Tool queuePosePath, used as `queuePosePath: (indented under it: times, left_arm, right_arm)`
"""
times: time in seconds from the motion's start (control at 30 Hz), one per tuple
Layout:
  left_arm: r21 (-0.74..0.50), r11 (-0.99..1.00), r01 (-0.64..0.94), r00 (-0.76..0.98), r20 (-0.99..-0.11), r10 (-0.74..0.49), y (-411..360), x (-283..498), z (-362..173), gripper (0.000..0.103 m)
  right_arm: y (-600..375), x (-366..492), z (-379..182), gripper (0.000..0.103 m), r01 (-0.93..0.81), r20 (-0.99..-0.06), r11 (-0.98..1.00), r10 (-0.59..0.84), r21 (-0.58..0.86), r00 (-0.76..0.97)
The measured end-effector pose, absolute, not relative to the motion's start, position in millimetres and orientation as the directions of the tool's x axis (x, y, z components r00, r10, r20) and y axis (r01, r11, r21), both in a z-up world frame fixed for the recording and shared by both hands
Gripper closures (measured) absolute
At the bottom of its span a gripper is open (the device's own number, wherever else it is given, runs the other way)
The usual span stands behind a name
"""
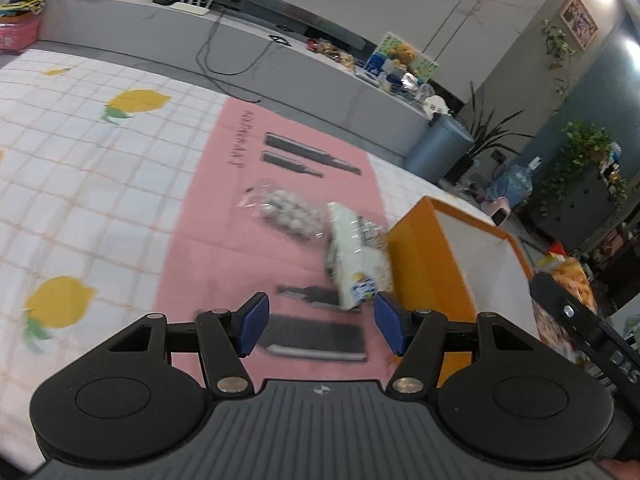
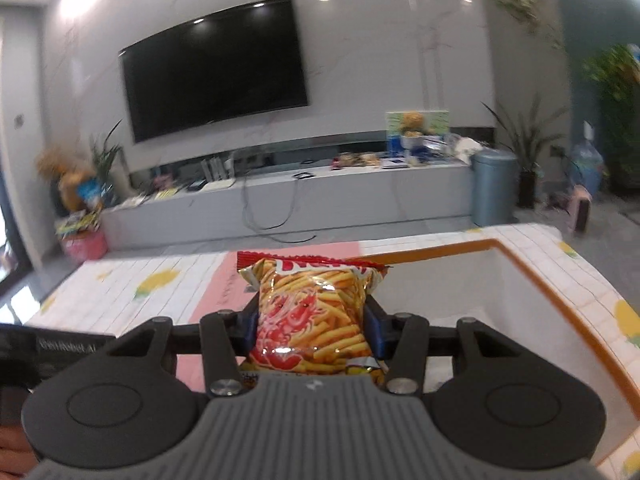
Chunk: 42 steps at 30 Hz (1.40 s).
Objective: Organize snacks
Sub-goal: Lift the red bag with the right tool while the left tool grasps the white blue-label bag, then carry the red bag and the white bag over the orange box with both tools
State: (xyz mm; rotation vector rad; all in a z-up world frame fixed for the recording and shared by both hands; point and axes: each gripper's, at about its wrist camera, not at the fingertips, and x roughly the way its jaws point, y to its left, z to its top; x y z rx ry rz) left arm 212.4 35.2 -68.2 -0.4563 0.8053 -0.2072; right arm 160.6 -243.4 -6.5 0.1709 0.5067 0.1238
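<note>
- The right gripper is clamped on a chips bag, its blue pads pressing the bag's two sides.
- The bag stands upright between the fingers, red top seam up, lifted clear of the table.
- Past the bag lies the orange box, white inside; it sits by the table's right edge, and the bag hangs just over its near left corner.
- The left gripper has its fingers wide apart with nothing between them; it hovers above the pink mat.
- On the mat, a clear pack of pale round sweets lies toward the middle, well clear of the left gripper.
- A white pack lies just right of the sweets, its far side against the box's left wall; blur hides its print.
- The mat covers the middle strip of the table, over a checked cloth with lemons.
- At the right edge of the left view, part of the right gripper's dark frame shows with the chips bag behind it, over the box's near side.
- Behind the table stand a long grey TV bench with clutter on top, a black TV on the wall, and a blue-grey bin at the bench's right end.
</note>
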Motion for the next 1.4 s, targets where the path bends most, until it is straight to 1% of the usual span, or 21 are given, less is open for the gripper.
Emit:
queuePosePath:
  times: [0.1, 0.2, 0.4, 0.63, 0.77, 0.8, 0.83, 0.87, 0.9, 0.97, 1.1, 1.23, 1.4]
  left_arm:
    - [-0.505, 0.862, 0.044, 0.685, -0.613, -0.394, 19.7, 231.8, -77.0, 0.032]
    - [-0.482, 0.873, 0.073, 0.688, -0.610, -0.394, 3.3, 249.1, -84.0, 0.032]
    - [-0.462, 0.884, 0.067, 0.650, -0.652, -0.391, -18.3, 277.0, -103.5, 0.032]
    - [-0.470, 0.881, 0.059, 0.627, -0.669, -0.399, -31.6, 293.9, -121.2, 0.032]
    - [-0.480, 0.876, 0.051, 0.634, -0.662, -0.400, -33.6, 302.0, -126.1, 0.032]
    - [-0.495, 0.868, 0.049, 0.627, -0.661, -0.412, -33.3, 305.0, -128.2, 0.036]
    - [-0.516, 0.855, 0.050, 0.616, -0.658, -0.433, -33.0, 308.0, -131.0, 0.051]
    - [-0.523, 0.851, 0.039, 0.612, -0.661, -0.434, -32.7, 310.0, -133.4, 0.054]
    - [-0.529, 0.848, 0.030, 0.617, -0.658, -0.432, -30.9, 309.6, -135.0, 0.070]
    - [-0.554, 0.831, 0.045, 0.616, -0.640, -0.460, -25.6, 305.8, -136.1, 0.072]
    - [-0.538, 0.841, 0.060, 0.621, -0.640, -0.453, -9.1, 286.3, -134.3, 0.073]
    - [-0.527, 0.849, 0.051, 0.607, -0.658, -0.445, 11.4, 268.2, -130.5, 0.074]
    - [-0.477, 0.878, 0.040, 0.597, -0.693, -0.403, 24.8, 248.9, -119.9, 0.074]
  right_arm:
    - [-263.0, 162.3, -7.4, 0.055, -0.021, -0.488, 0.973, 0.134, 0.230, 0.862]
    - [-272.0, 163.3, -9.0, 0.055, 0.003, -0.500, 0.971, 0.121, 0.239, 0.857]
    - [-275.0, 166.8, -12.2, 0.055, 0.020, -0.509, 0.973, 0.101, 0.228, 0.855]
    - [-281.5, 172.1, -19.7, 0.055, 0.064, -0.534, 0.974, 0.063, 0.217, 0.843]
    - [-281.1, 175.3, -22.5, 0.055, 0.064, -0.542, 0.979, 0.053, 0.194, 0.839]
    - [-280.4, 175.8, -22.9, 0.055, 0.062, -0.544, 0.980, 0.051, 0.187, 0.838]
    - [-279.9, 176.6, -23.7, 0.055, 0.060, -0.546, 0.982, 0.048, 0.178, 0.837]
    - [-279.4, 177.2, -24.5, 0.055, 0.059, -0.548, 0.984, 0.045, 0.171, 0.836]
    - [-278.0, 177.4, -25.2, 0.055, 0.060, -0.550, 0.984, 0.042, 0.165, 0.834]
    - [-276.2, 179.3, -26.2, 0.055, 0.062, -0.556, 0.985, 0.038, 0.160, 0.830]
    - [-277.0, 180.8, -27.4, 0.055, 0.059, -0.560, 0.985, 0.041, 0.160, 0.828]
    - [-275.6, 176.9, -25.5, 0.055, 0.043, -0.552, 0.986, 0.054, 0.161, 0.832]
    - [-278.2, 176.3, -26.1, 0.055, 0.035, -0.552, 0.986, 0.062, 0.164, 0.832]
